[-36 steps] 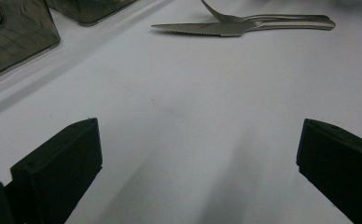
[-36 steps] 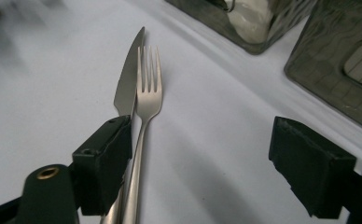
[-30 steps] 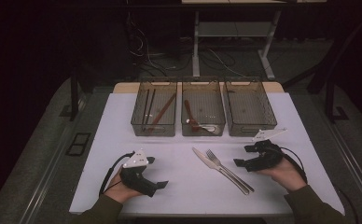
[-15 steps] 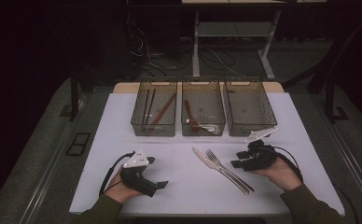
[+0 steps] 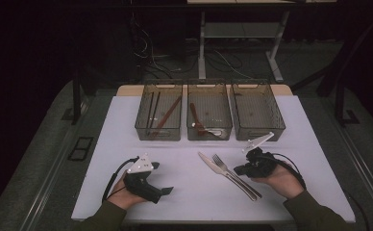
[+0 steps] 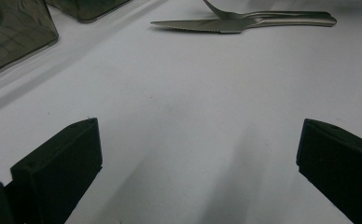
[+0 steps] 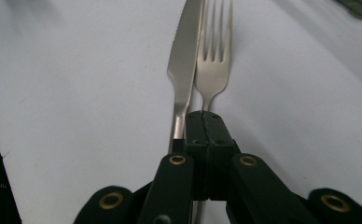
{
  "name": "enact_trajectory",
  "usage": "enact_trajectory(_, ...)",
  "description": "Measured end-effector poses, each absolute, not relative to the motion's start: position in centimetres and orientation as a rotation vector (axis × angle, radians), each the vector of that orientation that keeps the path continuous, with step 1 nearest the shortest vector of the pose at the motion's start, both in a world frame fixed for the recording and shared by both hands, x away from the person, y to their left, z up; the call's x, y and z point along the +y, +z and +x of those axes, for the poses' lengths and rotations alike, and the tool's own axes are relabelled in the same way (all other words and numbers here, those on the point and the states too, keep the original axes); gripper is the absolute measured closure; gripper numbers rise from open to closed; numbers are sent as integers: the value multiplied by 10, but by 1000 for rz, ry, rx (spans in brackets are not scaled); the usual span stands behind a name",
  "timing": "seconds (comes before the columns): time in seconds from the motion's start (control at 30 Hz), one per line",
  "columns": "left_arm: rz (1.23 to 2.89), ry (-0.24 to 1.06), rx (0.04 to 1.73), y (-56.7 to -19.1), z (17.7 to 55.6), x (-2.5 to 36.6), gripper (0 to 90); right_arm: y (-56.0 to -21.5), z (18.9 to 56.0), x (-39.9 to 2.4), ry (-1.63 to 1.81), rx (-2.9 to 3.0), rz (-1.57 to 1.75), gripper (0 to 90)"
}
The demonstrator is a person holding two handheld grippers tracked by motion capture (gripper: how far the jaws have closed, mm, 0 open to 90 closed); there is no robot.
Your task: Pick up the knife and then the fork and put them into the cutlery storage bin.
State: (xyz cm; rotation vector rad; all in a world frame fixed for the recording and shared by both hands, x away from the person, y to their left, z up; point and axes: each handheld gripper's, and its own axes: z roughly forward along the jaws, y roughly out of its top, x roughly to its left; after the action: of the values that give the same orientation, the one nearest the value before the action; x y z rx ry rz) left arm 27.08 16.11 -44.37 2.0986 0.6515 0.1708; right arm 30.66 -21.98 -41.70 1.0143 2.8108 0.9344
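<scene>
Right gripper view: right gripper (image 7: 206, 122) has just been closing, jaws now pressed together over the fork (image 7: 213, 70) neck, seemingly pinching it. Fork lies flat on the white worktop (image 5: 184, 192) touching the knife (image 7: 184, 70). Versus a second ago, the hand slid in toward the cutlery. Likely next: lift it toward a bin (image 5: 256, 109). Left gripper (image 6: 193, 154) spread wide, empty.

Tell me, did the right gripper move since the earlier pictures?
Yes. The right gripper slid leftward, away from the right-hand bin, onto the fork. Its jaws have just been closing and look shut on the fork.
</scene>
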Motion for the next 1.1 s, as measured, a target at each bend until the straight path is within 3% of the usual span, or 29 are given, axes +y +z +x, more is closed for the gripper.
enact_trajectory(1.1,2098,173,653,-444,271,161,0,-425,293,-205,772,2799,920,896)
